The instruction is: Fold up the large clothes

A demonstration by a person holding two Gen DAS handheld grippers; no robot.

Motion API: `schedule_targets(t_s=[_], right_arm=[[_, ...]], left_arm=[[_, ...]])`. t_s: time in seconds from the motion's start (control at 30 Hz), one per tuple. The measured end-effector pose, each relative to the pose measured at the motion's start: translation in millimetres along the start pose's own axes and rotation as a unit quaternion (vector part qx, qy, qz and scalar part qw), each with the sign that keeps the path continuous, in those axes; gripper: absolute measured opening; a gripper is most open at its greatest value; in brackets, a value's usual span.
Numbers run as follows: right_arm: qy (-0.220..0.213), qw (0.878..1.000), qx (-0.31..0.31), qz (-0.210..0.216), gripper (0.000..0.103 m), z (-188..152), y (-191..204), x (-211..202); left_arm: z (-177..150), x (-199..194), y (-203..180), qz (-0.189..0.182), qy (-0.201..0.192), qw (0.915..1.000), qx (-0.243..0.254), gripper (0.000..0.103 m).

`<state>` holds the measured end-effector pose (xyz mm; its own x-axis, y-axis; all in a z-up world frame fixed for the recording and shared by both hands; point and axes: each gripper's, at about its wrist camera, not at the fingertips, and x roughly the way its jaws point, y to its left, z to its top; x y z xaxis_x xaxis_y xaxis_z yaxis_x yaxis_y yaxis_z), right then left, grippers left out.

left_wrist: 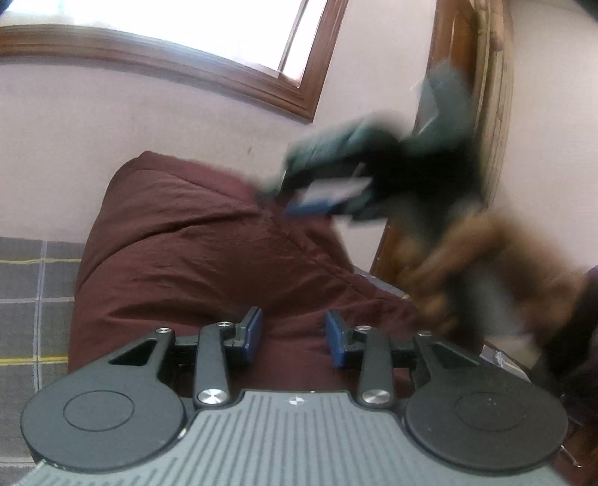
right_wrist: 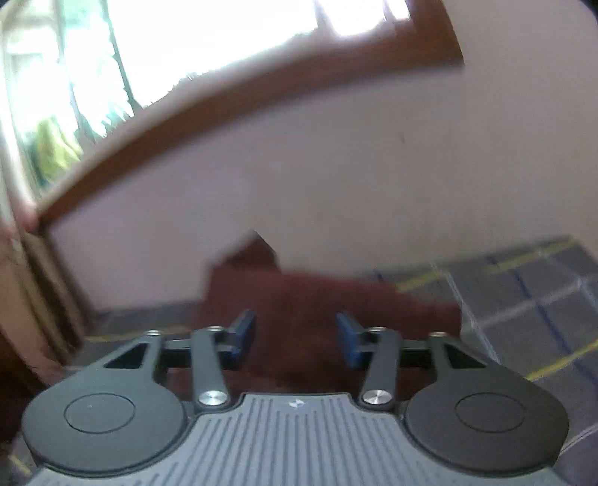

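Maroon garment [left_wrist: 194, 254] lying in a wrinkled, partly folded heap on a grey plaid bedcover [left_wrist: 33, 299], its far edge rising against the pale pink wall [left_wrist: 112, 123] below a wood-framed window [left_wrist: 209, 33]. Left gripper [left_wrist: 293, 338] hovering low over the near part of the cloth, jaws partly spread with a clear gap, blue pads [left_wrist: 254, 332] bare and nothing pinched between them. In the left wrist view, right gripper [left_wrist: 321, 187] smeared by motion blur, raised above the garment's right side near a wooden door frame [left_wrist: 448, 56], gripped by a hand [left_wrist: 482, 269] with a dark sleeve [left_wrist: 583, 336] at the picture's edge; jaws there too blurred to read. From the right wrist view, right gripper [right_wrist: 295, 338] pointing toward the wall, jaws partly spread, empty, the maroon garment [right_wrist: 299, 299] showing beyond and beneath them on the plaid bedcover [right_wrist: 530, 310]. Whole right view soft with blur. Window [right_wrist: 187, 45] bright at upper left, green foliage visible through the glass.
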<state>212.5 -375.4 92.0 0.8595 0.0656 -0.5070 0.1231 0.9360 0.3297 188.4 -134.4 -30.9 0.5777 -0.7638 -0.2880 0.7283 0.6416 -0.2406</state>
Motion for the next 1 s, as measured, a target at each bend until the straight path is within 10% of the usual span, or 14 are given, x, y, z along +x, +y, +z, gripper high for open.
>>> schedule_targets(t_s=[0.13,0.2,0.27,1.0], right_arm=[[0.009,0.999,0.011,-0.044,0.032,-34,-17,28],[0.009,0.998,0.015,-0.059,0.032,-43,-26,33],[0.012,0.998,0.032,-0.06,0.031,-53,-39,38],[-0.013,0.998,0.053,-0.023,0.031,-86,-69,45]], left_arm=[[6,-15,0,0.006,-0.015,0.9999,0.001,0.046],[14,-21,3,0.024,-0.033,0.9991,-0.005,0.075],[23,-24,8,0.049,-0.058,0.997,-0.013,0.082],[83,88,26,0.146,-0.013,0.9892,-0.005,0.096]])
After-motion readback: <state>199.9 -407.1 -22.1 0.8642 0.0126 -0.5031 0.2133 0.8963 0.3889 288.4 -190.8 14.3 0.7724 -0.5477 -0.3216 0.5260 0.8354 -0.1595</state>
